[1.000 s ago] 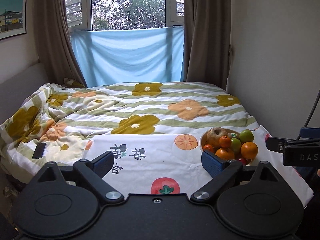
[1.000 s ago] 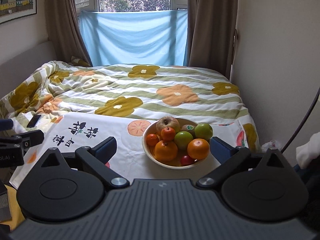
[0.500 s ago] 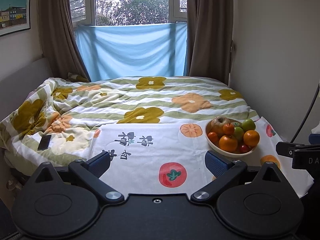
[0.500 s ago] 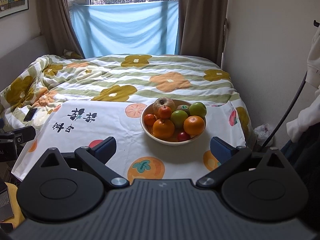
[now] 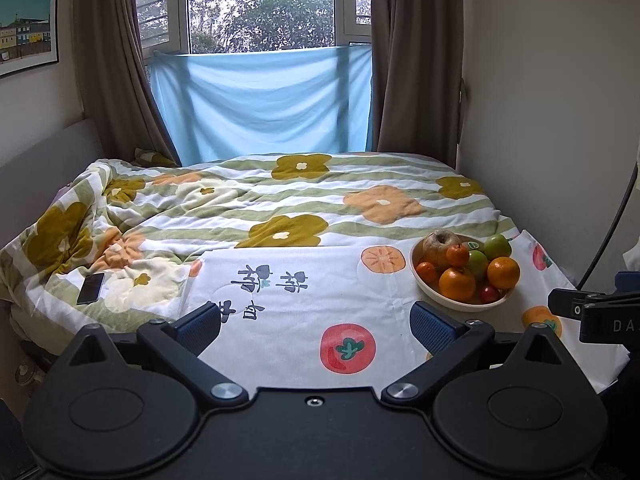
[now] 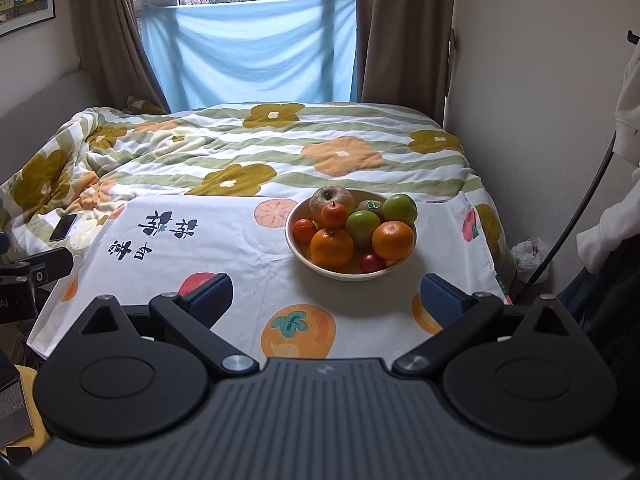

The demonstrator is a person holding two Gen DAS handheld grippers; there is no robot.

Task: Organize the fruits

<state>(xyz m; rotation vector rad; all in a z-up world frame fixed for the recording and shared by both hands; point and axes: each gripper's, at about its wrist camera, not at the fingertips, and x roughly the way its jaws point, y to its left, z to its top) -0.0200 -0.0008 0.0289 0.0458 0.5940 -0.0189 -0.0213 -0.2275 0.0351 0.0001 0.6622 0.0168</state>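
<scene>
A cream bowl (image 6: 304, 258) (image 5: 460, 304) piled with fruit stands on a white fruit-print cloth (image 6: 240, 248) (image 5: 288, 304) spread over the bed. It holds several oranges, such as the right one (image 6: 393, 240), two green apples (image 6: 399, 208), a brownish apple (image 6: 332, 199), a kiwi and a small red fruit (image 6: 371, 263). My right gripper (image 6: 326, 296) is open, a little short of the bowl, nothing between its fingers. In the left wrist view my left gripper (image 5: 316, 322) is open over the cloth, with the bowl ahead to its right.
A dark phone (image 5: 91, 277) lies on the flowered duvet (image 5: 280, 200) at left. Walls close in on the right. A black cable (image 6: 576, 216) and a white garment (image 6: 628, 92) hang at right. The other gripper's tip (image 5: 592, 312) shows at the right edge.
Both grippers have pulled back and risen, so the bowl sits farther ahead and more cloth shows in front of it. Both stay open.
</scene>
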